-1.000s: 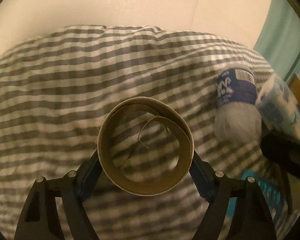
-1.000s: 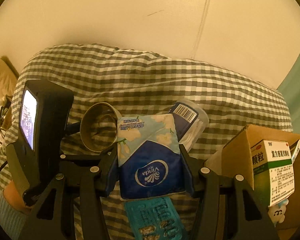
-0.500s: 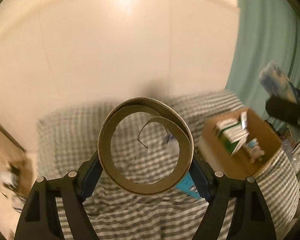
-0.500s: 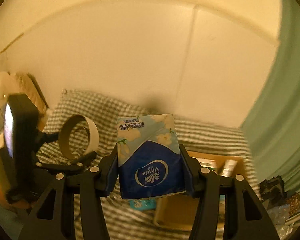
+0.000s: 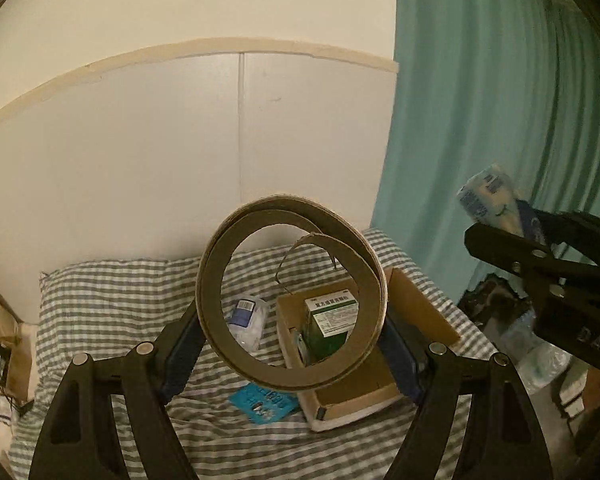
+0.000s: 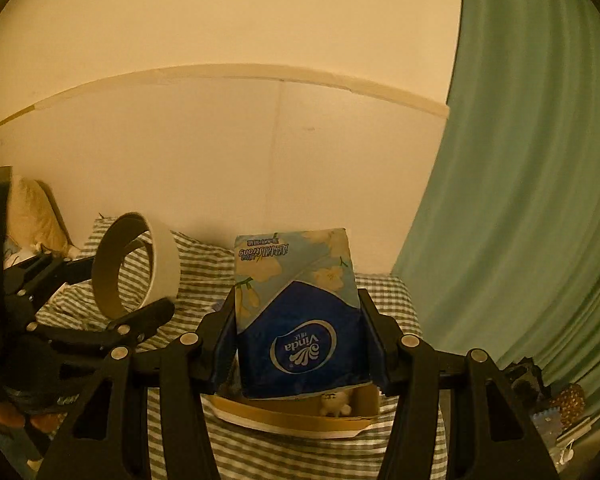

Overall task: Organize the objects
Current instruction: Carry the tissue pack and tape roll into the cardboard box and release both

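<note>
left gripper [image 5: 292,344] clasps the cardboard ring [image 5: 291,292]; right gripper [image 6: 300,344] grips the tissue pack [image 6: 300,312], apparently above the cardboard box [image 5: 356,360] on the bed [image 5: 120,304].

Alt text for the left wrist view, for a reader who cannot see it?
The left gripper holds a cardboard tape ring above a striped bed. Below sit an open cardboard box with a green medicine carton, a plastic bottle and a blue packet.
</note>
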`<state>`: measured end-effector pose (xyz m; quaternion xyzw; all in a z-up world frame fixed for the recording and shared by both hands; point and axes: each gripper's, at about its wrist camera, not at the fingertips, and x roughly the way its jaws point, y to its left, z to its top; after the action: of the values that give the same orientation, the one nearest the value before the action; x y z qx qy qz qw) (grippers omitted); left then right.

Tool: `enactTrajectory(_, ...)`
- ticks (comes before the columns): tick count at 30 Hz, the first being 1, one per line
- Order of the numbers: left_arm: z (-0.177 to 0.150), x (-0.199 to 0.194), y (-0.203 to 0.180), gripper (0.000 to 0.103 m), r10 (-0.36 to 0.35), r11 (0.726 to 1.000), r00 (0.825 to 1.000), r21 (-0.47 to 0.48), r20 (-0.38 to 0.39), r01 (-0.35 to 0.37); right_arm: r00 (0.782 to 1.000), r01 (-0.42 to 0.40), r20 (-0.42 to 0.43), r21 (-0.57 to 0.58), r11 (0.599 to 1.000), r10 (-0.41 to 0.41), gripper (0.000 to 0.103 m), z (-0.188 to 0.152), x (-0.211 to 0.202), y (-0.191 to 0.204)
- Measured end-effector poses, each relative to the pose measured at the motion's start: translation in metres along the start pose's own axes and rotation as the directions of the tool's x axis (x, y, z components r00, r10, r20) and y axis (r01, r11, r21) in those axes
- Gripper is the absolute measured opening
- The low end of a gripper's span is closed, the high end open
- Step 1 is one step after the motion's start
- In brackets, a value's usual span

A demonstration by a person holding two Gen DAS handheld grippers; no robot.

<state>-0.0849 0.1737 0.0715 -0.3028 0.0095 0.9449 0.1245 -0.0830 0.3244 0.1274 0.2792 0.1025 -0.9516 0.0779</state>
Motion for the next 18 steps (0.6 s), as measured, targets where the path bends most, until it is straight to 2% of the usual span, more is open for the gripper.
enactTrajectory(3, -0.009, 0.028, -0.006, 0.082, 0.055, 0.997, 0.998, -0.044, -0.035, -0.057, 0.999, 0.002, -0.032, 0.028, 1.0, -0.001, 0.053, -0.01, 0.027, -0.012)
enactTrajectory(6, -0.018, 0.052, -0.013, 0.082, 0.096, 0.994, 0.994, -0.044, -0.054, -0.099, 0.998, 0.0, -0.068, 0.051, 0.999, 0.003, 0.053, -0.027, 0.057, -0.021)
enactTrajectory(8, -0.026, 0.066, -0.021, 0.082, 0.086, 0.995, 0.994, -0.043, -0.065, -0.089, 0.995, -0.014, -0.101, 0.084, 0.996, 0.022, 0.053, -0.038, 0.079, -0.027)
enactTrajectory(11, -0.037, 0.087, -0.033, 0.082, 0.064, 0.997, 0.994, -0.026, -0.087, -0.067, 0.99, 0.015, -0.138, 0.087, 0.996, -0.003, 0.053, -0.054, 0.1, -0.033)
enactTrajectory(16, -0.047, 0.12, -0.049, 0.082, 0.057, 0.998, 0.99, -0.003, -0.127, -0.058, 0.983, 0.016, -0.183, 0.129, 0.992, 0.008, 0.053, -0.069, 0.124, -0.046)
enactTrajectory(18, -0.05, 0.126, -0.052, 0.082, 0.056, 0.998, 0.989, -0.001, -0.139, -0.057, 0.981, 0.022, -0.192, 0.135, 0.991, 0.004, 0.054, -0.068, 0.128, -0.037)
